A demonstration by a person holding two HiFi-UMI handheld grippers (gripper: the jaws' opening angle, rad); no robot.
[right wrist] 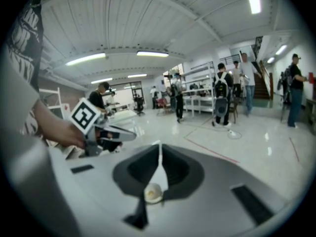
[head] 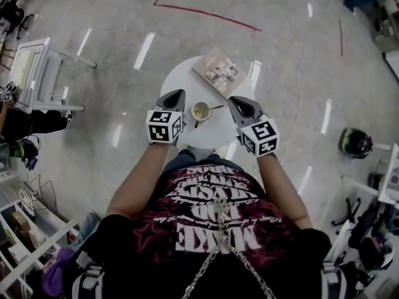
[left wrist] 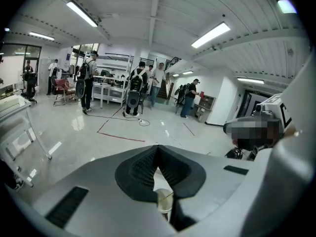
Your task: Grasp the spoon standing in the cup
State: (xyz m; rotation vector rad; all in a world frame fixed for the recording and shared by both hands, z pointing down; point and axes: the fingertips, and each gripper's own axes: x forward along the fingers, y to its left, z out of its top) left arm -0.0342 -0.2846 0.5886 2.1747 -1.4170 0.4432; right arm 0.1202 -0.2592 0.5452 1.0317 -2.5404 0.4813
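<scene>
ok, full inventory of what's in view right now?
table: one, white, round, before the person
cup: one, pale, on the table between the tongs
spoon: one, yellowish, standing in the cup, handle leaning right
book: one, tan, table's far side
tape lines: two, red, floor beyond the table
bystanders: several, mixed clothing, far across the room
left tongs: one, grey, shut, empty, left of cup
right tongs: one, grey, shut, empty, right of cup

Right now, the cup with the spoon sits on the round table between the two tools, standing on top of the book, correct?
No. The cup with the spoon sits on the round table between the left tool and the right tool, but on the bare tabletop, not on the book, which lies apart at the table's far edge. The head view shows it.
</scene>
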